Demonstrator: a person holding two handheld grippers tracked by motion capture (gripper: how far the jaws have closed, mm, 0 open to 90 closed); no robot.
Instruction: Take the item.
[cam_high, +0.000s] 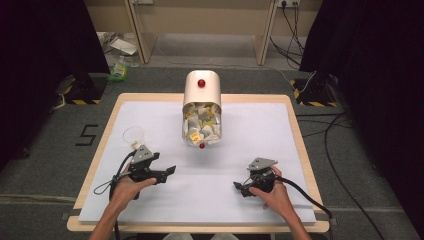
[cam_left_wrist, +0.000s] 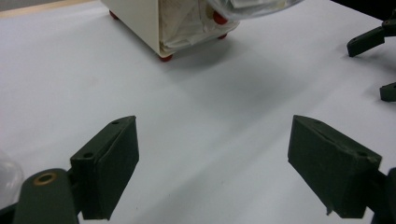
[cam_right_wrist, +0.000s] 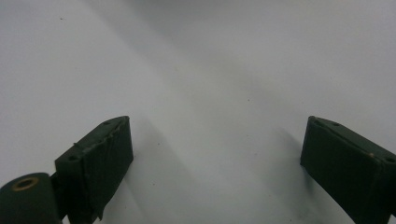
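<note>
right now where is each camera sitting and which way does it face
high view: above the person's side, looking forward and down at the white table and the cream box of sachets; forearms and both tongs show.
left gripper view: rides the left tongs, facing that box; jaws wide apart.
right gripper view: rides the right tongs, facing bare tabletop; jaws wide apart.
Shared: high and left gripper views both catch the box and the right tongs.

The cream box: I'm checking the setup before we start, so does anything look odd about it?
The cream box stands at the middle of the white table, its clear front crammed with small packets lying jumbled at all angles. Nothing has spilled onto the table.
</note>
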